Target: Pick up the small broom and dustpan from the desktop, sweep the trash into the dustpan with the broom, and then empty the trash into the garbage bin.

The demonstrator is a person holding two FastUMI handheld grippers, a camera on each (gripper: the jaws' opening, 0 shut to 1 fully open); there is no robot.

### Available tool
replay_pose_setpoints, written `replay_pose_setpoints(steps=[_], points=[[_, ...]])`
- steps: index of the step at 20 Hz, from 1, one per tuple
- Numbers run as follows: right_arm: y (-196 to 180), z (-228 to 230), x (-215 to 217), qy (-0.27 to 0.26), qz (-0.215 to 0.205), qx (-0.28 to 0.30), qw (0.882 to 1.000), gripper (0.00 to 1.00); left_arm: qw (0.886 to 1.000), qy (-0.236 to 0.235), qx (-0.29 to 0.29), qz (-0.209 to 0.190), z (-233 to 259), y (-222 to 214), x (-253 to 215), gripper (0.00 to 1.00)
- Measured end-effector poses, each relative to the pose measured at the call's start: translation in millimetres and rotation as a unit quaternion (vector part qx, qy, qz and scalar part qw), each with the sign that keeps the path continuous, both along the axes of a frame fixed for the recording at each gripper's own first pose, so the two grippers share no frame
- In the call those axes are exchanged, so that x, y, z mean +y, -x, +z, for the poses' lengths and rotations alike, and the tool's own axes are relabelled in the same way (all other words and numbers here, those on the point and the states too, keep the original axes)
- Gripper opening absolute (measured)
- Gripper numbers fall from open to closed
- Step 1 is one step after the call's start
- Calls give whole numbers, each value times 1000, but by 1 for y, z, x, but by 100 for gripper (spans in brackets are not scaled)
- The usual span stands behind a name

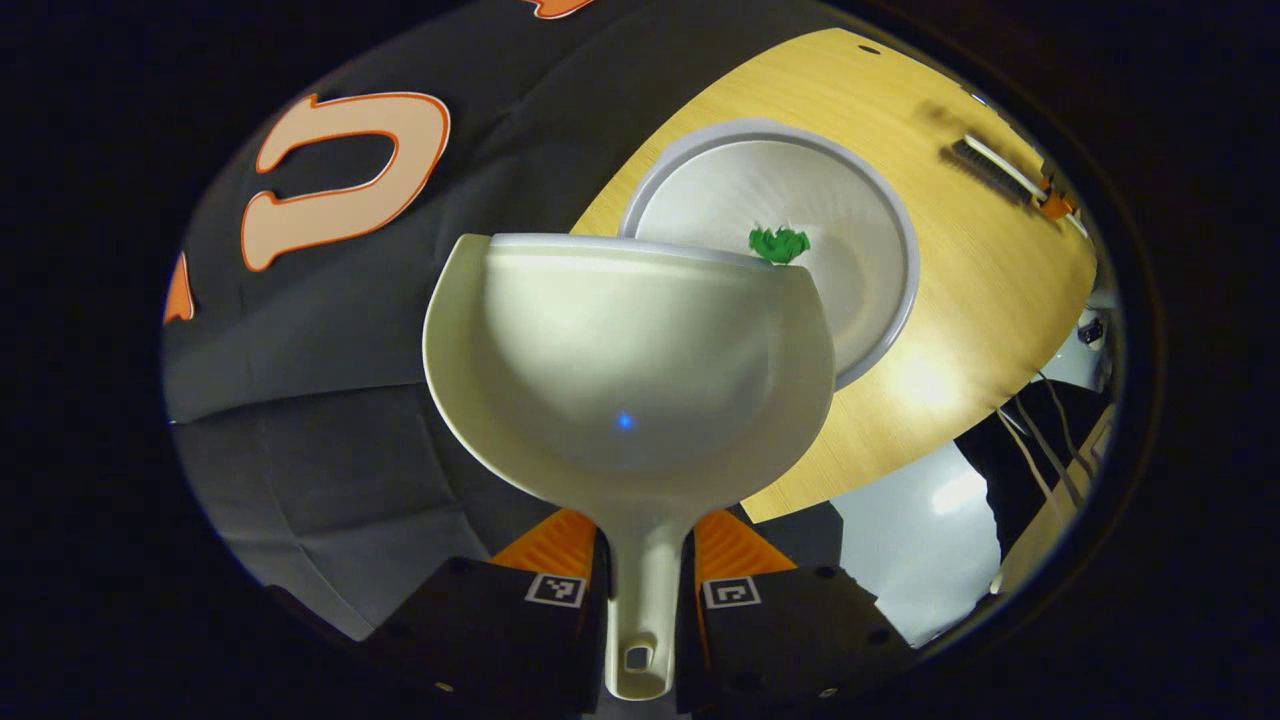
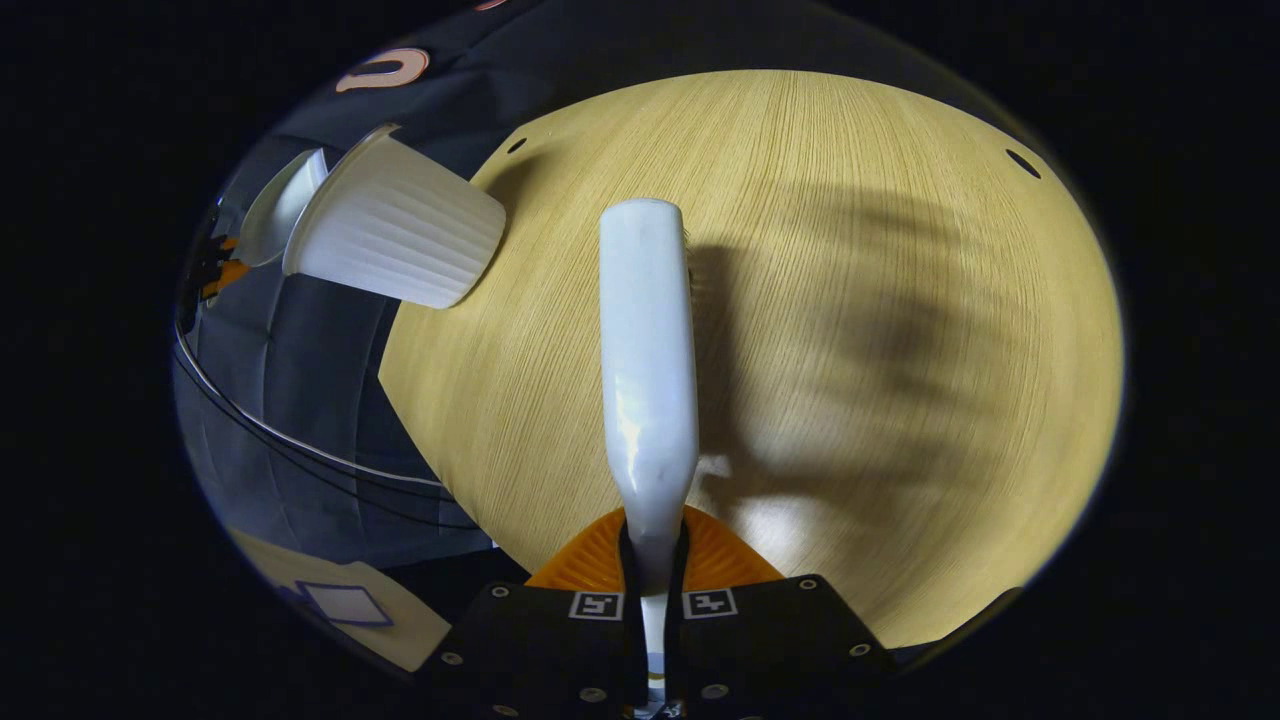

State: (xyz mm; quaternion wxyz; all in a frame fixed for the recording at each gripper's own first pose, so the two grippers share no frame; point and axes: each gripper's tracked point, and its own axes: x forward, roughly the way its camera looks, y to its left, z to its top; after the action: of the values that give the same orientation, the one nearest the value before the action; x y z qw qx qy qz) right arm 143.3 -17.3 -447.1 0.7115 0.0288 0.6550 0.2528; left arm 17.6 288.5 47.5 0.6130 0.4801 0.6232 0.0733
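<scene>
Dustpan point(image 1: 630, 380), smooth pale plastic scoop, our left claw point(image 1: 645, 590) clamped on its handle, lip over round ribbed garbage bin point(image 1: 880, 220) holding crumpled green trash point(image 1: 779, 243), broom point(image 2: 648, 380) handle gripped by our right claw point(image 2: 652, 600) above wood-grain tabletop point(image 2: 900, 350).

trash point(image 1: 779, 243) in garbage bin point(image 1: 900, 300), bin on desktop point(image 1: 980, 290), dustpan point(image 1: 630, 370) over bin's rim

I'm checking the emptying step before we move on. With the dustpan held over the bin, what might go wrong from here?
1. The green scrap shows just past the dustpan lip, above the garbage bin; whether it has landed inside is unclear.
2. The left gripper holds only the dustpan's thin handle, so the pan might twist.
3. The bin stands near the desktop edge; a bump could tip it.
</scene>
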Motion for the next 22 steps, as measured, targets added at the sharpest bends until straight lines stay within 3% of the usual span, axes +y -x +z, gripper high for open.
replay_pose_setpoints(steps=[4, 7, 9, 11, 13, 15, 17, 22], points=[[1, -4, -2, 26, -24, 2, 999, 7, 997, 65, -32, 32, -24, 7, -9, 28], [-2, -16, -17, 59, -48, 0, 997, 7, 986, 126, -93, 56, -38, 4, -31, 28], [0, -19, -23, 80, -57, 0, 995, 7, 968, 197, -140, 59, -50, 1, -66, 28], [1, -21, -22, 95, -62, -2, 994, 7, 941, 286, -170, 67, -66, 4, -115, 28], [6, -21, -16, 97, -63, -3, 993, 7, 913, 364, -168, 74, -91, 11, -175, 28], [10, -20, -7, 91, -64, -4, 994, 7, 894, 415, -146, 85, -119, 17, -223, 28], [14, -17, -3, 86, -62, -6, 994, 7, 881, 449, -121, 91, -150, 22, -274, 28], [16, -13, -10, 88, -105, -16, 990, 7, 864, 478, -112, 112, -212, 4, -314, 28]])
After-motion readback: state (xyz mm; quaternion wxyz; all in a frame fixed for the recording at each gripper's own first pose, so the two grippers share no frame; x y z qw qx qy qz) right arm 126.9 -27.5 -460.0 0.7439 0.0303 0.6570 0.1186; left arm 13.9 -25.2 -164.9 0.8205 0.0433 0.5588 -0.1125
